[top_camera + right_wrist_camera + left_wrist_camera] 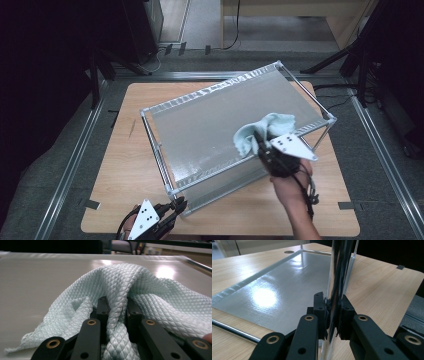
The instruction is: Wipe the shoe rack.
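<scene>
A metal wire rack (165, 162) stands on the wooden table (125, 165), and its top shelf (210, 125) carries a shiny grey liner. A pale blue waffle-weave cloth (262, 130) lies bunched on that shelf near its right front edge. My right gripper (260, 145) is shut on a fold of the cloth (155, 295), which is pinched between the black jaws of the right gripper (117, 307). At the rack's near corner, my left gripper (179, 204) is shut on the chrome corner post (338, 270), which is clamped upright between the pads of the left gripper (333, 312).
The rack's lower shelf (274, 290) lies just above the tabletop (374, 282). Aluminium rails (75, 150) frame the table on both sides. Dark stands and cables (350, 55) sit on the floor behind. The left half of the top shelf (37, 277) is bare.
</scene>
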Action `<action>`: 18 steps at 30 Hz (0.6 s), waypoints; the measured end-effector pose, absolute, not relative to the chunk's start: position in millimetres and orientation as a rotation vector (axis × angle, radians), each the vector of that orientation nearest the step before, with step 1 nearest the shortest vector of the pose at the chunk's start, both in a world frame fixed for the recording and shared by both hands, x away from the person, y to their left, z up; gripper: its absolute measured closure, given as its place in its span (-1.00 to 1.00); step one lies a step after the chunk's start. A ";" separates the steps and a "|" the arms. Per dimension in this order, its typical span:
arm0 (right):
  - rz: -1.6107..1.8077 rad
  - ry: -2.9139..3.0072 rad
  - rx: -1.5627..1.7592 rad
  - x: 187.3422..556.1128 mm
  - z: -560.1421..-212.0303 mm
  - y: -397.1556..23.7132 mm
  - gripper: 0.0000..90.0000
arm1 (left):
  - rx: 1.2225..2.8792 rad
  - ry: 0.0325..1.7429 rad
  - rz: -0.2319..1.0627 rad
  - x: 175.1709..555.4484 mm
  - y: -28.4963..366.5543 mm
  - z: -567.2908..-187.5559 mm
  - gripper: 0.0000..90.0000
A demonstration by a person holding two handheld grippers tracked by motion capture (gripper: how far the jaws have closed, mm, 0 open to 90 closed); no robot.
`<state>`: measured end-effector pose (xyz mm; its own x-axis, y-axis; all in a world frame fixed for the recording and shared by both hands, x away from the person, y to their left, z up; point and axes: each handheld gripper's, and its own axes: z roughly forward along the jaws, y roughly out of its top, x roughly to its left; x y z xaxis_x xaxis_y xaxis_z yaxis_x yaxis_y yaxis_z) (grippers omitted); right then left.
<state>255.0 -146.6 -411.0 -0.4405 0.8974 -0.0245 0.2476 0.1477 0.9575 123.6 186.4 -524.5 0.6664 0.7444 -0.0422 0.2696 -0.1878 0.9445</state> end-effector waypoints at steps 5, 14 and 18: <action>1.277 1.716 1.180 273.7 -409.7 -185.1 0.73 | 1.758 0.816 0.529 123.5 186.3 -524.5 0.81; 1.136 1.565 1.251 298.6 -410.1 -222.5 0.73 | 1.759 0.822 0.553 122.3 185.2 -524.6 0.81; 1.114 1.512 1.304 306.5 -408.8 -245.3 0.74 | 1.752 0.828 0.557 122.4 185.3 -524.9 0.81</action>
<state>306.5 -245.3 -408.8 -0.1172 0.9923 -0.0391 0.2567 0.0683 0.9641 122.4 185.3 -524.9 0.6494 0.7599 -0.0272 0.2617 -0.1897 0.9463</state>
